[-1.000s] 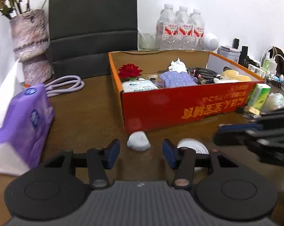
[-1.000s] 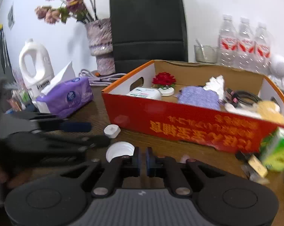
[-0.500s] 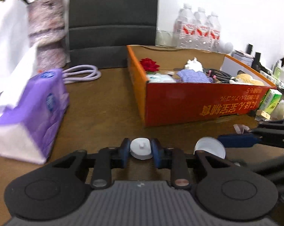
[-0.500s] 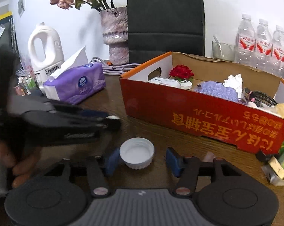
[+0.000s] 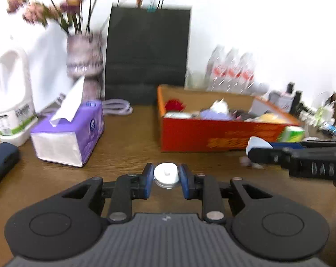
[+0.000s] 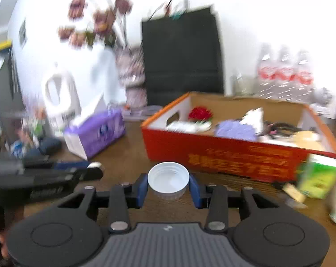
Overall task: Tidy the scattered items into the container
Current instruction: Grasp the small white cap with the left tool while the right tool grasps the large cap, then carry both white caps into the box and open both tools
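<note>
The red cardboard box (image 5: 203, 133) (image 6: 223, 153) holds a red flower, a purple cloth, cables and other bits. My left gripper (image 5: 165, 170) is shut on a small white cap (image 5: 166, 176), held just above the brown table; in the right wrist view it (image 6: 94, 170) shows at the left. My right gripper (image 6: 168, 183) has a white jar lid (image 6: 168, 175), hollow side up, between its blue pads; its jaws are closing and both pads press on the rim. The left wrist view shows that lid (image 5: 257, 142) at the right gripper's tip, in front of the box.
A purple tissue pack (image 5: 72, 138) lies left of the box, with a white jug (image 5: 12, 102), a flower vase (image 5: 83, 66) and a black paper bag (image 5: 148, 55) behind. A green carton (image 6: 319, 176) and scraps sit at the box's right end. Water bottles (image 6: 286, 75) stand at the wall.
The left gripper closed on the small white cap and lifted it back from the box. The right gripper opened, then closed around the white lid and raised it.
</note>
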`<state>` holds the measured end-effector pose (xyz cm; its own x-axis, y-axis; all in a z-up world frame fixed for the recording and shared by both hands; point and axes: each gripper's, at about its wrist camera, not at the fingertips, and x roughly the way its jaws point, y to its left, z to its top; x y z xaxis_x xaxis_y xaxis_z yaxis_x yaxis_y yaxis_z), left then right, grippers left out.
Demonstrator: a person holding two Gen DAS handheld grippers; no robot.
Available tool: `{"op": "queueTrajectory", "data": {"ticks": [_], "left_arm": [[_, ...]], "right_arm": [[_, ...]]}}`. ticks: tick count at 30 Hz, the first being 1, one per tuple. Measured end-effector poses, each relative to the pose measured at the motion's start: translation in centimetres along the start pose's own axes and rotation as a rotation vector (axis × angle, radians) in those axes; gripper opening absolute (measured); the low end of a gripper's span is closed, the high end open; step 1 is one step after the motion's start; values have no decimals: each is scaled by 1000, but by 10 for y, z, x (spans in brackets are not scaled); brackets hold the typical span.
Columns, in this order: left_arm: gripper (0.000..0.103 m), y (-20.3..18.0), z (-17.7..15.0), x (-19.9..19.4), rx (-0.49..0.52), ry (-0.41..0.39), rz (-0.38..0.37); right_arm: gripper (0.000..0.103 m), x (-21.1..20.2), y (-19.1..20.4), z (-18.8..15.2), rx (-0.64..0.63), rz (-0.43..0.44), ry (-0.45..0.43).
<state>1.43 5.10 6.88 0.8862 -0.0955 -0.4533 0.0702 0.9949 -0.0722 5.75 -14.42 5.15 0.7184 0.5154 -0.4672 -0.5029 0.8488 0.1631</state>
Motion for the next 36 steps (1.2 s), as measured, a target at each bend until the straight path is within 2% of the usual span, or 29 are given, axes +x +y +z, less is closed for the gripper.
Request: {"op": "queueTrajectory", "data": {"ticks": [2, 4, 6, 9, 13, 17, 23, 28, 30, 34, 36], "left_arm": [[26, -11, -11, -24, -23, -22, -3], [26, -23, -21, -47, -22, -38, 35], [26, -32, -30, -69, -31, -63, 58], [26, -41, -41, -97, -59, -97, 54], [26, -54, -49, -119, -13, -114, 42], [26, -53, -52, -124, -22, -84, 36], [26, -58, -51, -143, -8, -126, 39], [26, -61, -38, -143, 16, -134, 63], [26, -65, -31, -142, 54, -120, 67], [26, -66, -13, -115, 32, -47, 5], [27, -68, -4, -95, 38, -61, -33]], "right_arm": [[39, -30, -4, -6, 57, 0, -52], [39, -57, -3, -15, 74, -4, -94], [39, -80, 1, -24, 49, -18, -114], [39, -110, 3, -40, 31, -31, -130], [39, -143, 9, -67, -17, -53, -158], [39, -171, 7, -91, 13, -73, -158], [39, -207, 11, -100, 0, -101, -215], [39, -213, 6, -91, 3, -117, -242], [39, -209, 8, -80, -9, -149, -207], [39, -208, 10, -63, -33, -127, -176], [39, -194, 1, -52, 36, -99, -140]]}}
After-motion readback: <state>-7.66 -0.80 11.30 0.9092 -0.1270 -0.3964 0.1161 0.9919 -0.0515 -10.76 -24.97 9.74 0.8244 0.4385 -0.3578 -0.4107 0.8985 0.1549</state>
